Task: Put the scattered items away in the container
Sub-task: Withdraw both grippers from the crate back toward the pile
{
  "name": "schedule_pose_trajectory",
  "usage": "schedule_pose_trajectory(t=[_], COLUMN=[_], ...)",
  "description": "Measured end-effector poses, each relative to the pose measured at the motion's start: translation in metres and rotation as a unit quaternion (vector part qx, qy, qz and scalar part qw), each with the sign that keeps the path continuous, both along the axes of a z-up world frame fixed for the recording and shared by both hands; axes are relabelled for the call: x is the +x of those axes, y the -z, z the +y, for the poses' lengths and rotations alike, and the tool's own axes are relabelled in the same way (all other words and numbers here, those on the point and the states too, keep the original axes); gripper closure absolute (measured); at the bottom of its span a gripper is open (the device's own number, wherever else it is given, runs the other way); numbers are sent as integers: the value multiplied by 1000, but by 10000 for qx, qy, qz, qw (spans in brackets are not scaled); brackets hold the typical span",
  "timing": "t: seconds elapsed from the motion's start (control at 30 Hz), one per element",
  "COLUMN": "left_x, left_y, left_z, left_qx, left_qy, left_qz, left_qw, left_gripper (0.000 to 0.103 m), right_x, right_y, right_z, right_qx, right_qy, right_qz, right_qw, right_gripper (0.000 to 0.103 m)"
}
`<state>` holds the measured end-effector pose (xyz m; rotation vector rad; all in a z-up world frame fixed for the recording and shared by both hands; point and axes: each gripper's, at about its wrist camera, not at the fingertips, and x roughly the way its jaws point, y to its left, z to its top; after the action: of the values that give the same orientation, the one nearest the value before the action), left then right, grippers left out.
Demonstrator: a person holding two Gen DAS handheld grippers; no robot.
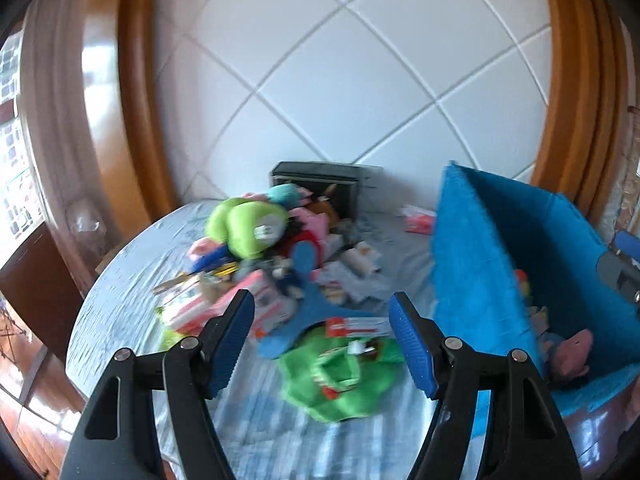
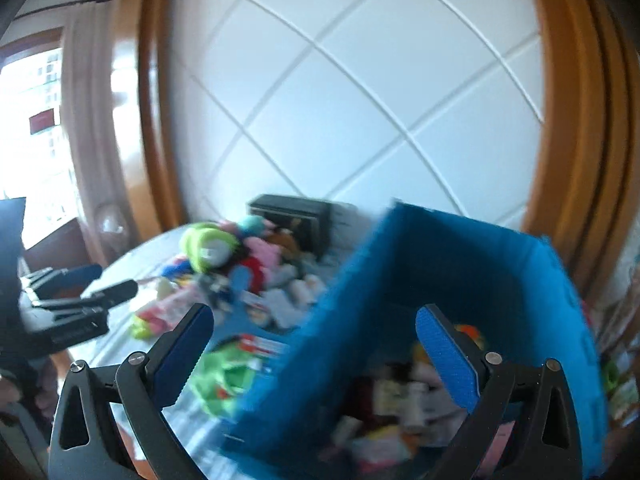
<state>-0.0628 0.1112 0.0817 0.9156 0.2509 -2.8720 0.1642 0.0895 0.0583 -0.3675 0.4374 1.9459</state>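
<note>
Crowding bed (image 1: 120, 312): toy heap (image 1: 264, 240), black box (image 1: 316, 184).

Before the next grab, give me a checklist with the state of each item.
1. Left claw open and holding nothing: ok.
2. Right claw open and holding nothing: ok.
3. Blue bin has its opening within reach: ok, its top is open and toys already lie inside.
4. A target lies ahead of the left claw: ok, the green toy lies on the bed just beyond its fingers.
5. Green toy free of the blue hanger lying beside it: cannot tell, the picture is blurred.
6. Toy pile all tidied: not ok.
</note>
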Motion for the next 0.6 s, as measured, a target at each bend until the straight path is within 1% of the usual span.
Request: schedule_pose_trajectory(t=[0.03,0.1,0.17,0.27,0.33,0.4,0.47,0.53,0.6], left_x=[7,16,24,29,30,28,24,17,11], left_y=[9,22,39,61,74,87,100,113,125], left_z=[-24,-56,-89,-126,-144,-159,-168,-174,-181], left_qx=[87,188,191,111,165,253,203,169,289], left_qy=[-30,-72,-144,-182,-166,-105,-116,-149,-125], left_qz=[-27,-78,-180,-394,-513,-631,-705,-760,-847], left_qw=[10000,9998,9996,9990,9984,9976,9972,9969,9959], left_gripper=[34,34,34,34,34,34,34,34,34], right_x=[-22,-56,-93,-144,-174,-196,-213,-223,-227], right_y=[-2,-4,-2,9,21,31,45,56,70], right_z=[-6,-15,-23,-30,-31,-30,-27,-22,-15], right_qx=[23,12,-43,-272,-517,-740,-965,-1104,-1295], right_qy=[-62,-131,-188,-194,-207,-243,-237,-159,-77], right_qz=[12,43,73,42,-26,-89,-154,-228,-293], right_qw=[10000,9999,9998,9994,9984,9969,9949,9935,9911], right_gripper=[0,0,0,0,0,0,0,0,0])
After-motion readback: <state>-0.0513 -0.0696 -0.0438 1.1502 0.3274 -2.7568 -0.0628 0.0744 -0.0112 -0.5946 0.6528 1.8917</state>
